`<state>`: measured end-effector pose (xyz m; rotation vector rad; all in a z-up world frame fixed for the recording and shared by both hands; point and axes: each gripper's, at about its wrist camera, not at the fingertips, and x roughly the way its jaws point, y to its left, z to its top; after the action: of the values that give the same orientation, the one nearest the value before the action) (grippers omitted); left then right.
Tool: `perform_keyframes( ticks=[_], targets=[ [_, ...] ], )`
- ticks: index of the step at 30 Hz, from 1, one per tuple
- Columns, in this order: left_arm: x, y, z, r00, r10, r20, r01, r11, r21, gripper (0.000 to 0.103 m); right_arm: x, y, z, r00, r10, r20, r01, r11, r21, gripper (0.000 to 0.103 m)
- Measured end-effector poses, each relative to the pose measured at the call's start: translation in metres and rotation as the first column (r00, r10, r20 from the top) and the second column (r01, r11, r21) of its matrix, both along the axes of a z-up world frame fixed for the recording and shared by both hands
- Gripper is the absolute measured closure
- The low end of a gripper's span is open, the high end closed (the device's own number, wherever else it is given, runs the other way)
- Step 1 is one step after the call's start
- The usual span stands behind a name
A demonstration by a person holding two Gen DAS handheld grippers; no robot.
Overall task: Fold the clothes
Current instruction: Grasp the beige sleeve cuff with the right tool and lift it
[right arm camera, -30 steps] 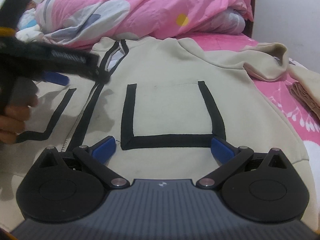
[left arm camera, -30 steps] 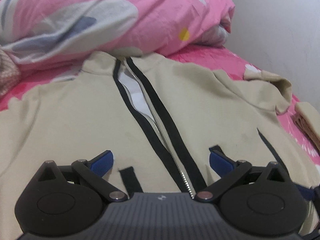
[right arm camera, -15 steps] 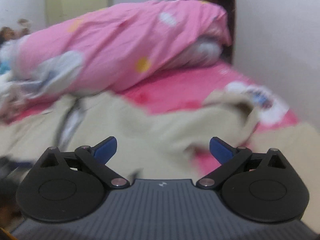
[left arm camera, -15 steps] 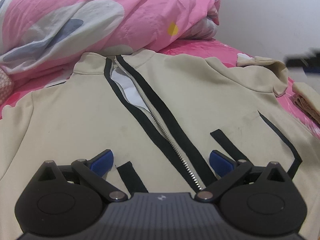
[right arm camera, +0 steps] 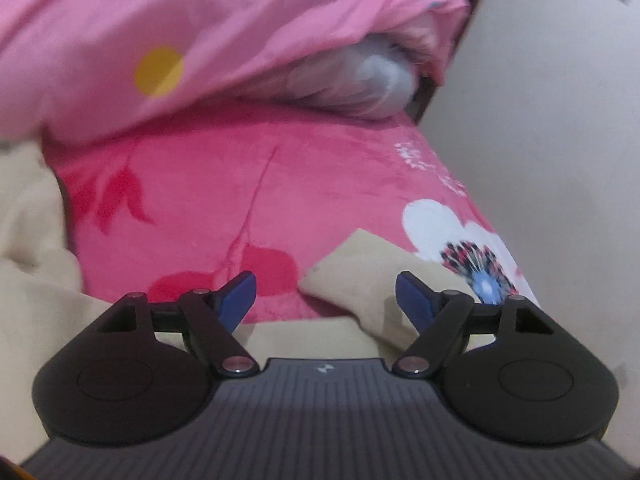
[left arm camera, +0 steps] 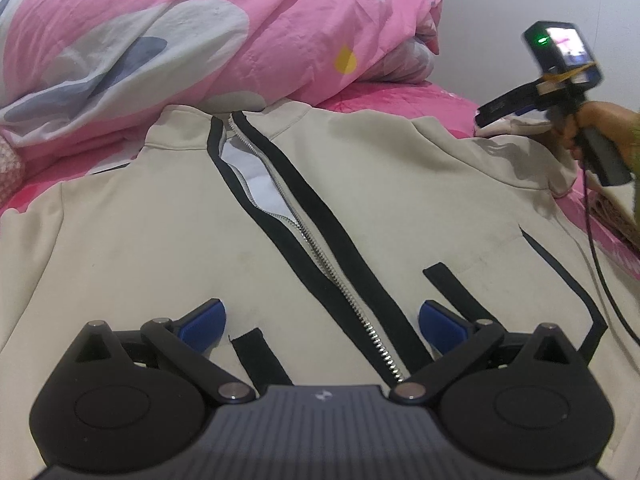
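Observation:
A beige zip jacket (left arm camera: 160,240) with black trim lies front-up and flat on the pink bed. My left gripper (left arm camera: 322,322) hovers open over its lower front, and the zipper (left arm camera: 344,292) runs between its blue pads. My right gripper (left arm camera: 490,112), held by a hand, is out at the jacket's right sleeve. In the right wrist view the beige sleeve end (right arm camera: 360,276) lies between the jaws of that gripper (right arm camera: 326,294). The jaws are closing, and the blue pads (right arm camera: 412,296) stand clear of the cloth. More of the jacket (right arm camera: 28,280) bunches at the left.
A pink quilt (left arm camera: 200,40) is heaped at the head of the bed. The floral pink sheet (right arm camera: 240,184) meets a pale wall (right arm camera: 540,120) on the right. A folded tan cloth (left arm camera: 616,212) lies at the right edge. The right gripper's cable (left arm camera: 596,248) hangs across the jacket.
My right gripper swung right from over the jacket's pocket to the sleeve end, and its jaws narrowed. It came into the left wrist view at the upper right. The left gripper stayed put.

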<state>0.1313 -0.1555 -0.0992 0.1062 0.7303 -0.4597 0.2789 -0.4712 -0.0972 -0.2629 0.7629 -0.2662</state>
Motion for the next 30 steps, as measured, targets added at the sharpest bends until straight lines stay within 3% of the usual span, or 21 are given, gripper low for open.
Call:
perform_keyframes(
  ticks=[5,9,14,16,19,25,30],
  targets=[
    [0.000,0.000,0.000,1.000,-0.001,-0.001,0.001,1.000,-0.002,0.000,0.021,0.002,-0.011,0.994,0.089,-0.059,-0.092,0.995,-0.049,0.023],
    [0.001,0.001,0.000,1.000,-0.001,0.000,0.001,1.000,-0.005,0.000,0.034,-0.011,-0.026,0.989,-0.001,-0.145,-0.014,0.994,-0.108,0.026],
    [0.001,0.001,0.000,1.000,-0.001,-0.002,0.001,1.000,-0.008,0.000,0.032,-0.021,-0.033,0.990,-0.064,-0.129,0.050,0.992,-0.114,0.051],
    [0.001,0.001,0.000,1.000,-0.001,-0.002,0.001,1.000,-0.009,0.000,0.031,-0.020,-0.032,0.991,-0.077,-0.114,0.063,0.990,-0.124,0.067],
    [0.001,0.002,0.000,1.000,-0.001,-0.004,0.001,1.000,-0.010,0.000,0.027,-0.027,-0.024,0.990,-0.124,-0.065,0.116,0.987,-0.114,0.084],
    [0.001,0.002,0.000,1.000,-0.001,-0.007,0.001,1.000,-0.012,0.000,-0.008,-0.053,0.023,0.966,-0.230,0.116,0.230,0.973,0.009,0.088],
    [0.001,0.002,0.000,1.000,0.001,-0.008,-0.001,1.000,-0.013,0.000,-0.061,-0.066,0.081,0.925,-0.252,0.283,0.199,0.959,0.204,0.088]
  ],
)
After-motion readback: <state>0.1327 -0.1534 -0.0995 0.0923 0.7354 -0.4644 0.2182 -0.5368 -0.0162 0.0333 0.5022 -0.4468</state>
